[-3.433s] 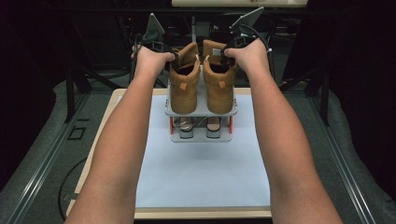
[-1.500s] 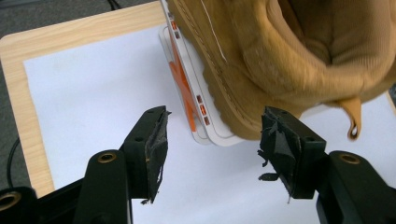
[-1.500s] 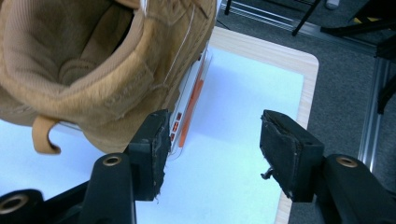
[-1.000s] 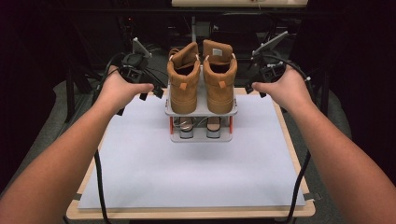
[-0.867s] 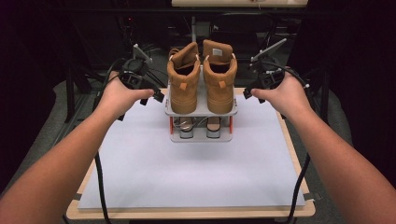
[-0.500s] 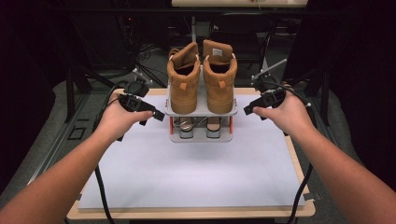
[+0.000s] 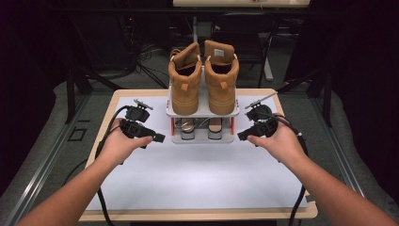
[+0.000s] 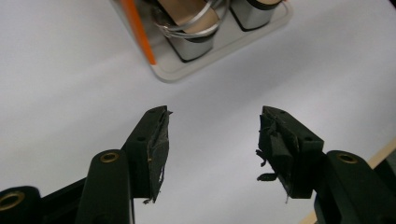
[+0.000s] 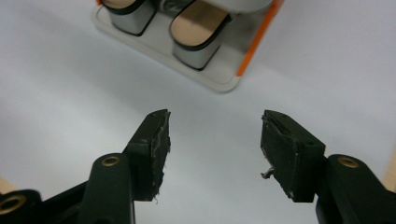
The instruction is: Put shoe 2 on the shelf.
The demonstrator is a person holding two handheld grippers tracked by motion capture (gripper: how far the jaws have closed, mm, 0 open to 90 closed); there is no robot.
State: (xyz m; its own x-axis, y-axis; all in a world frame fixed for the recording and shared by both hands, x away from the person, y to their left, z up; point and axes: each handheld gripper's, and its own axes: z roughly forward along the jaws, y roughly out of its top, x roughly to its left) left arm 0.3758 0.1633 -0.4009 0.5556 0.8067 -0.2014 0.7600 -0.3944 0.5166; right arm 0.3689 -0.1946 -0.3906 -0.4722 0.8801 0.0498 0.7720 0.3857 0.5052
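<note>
High view: shoe rack [image 7: 202, 113] with tan boots [image 7: 203, 77] on top stands mid-table on the white mat [image 7: 197, 174]. Left gripper [image 7: 159, 138] and right gripper [image 7: 241, 136] flank its base, near but apart. Both have jaws wide apart, holding nothing.

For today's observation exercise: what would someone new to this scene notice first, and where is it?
A pair of tan high-top boots stands on the top shelf of a small two-tier shoe rack at the far middle of the white-covered table. On the rack's lower shelf sit silver-sided shoes. The left hand-held gripper and right hand-held gripper flank the rack, jaws open and empty.
</note>
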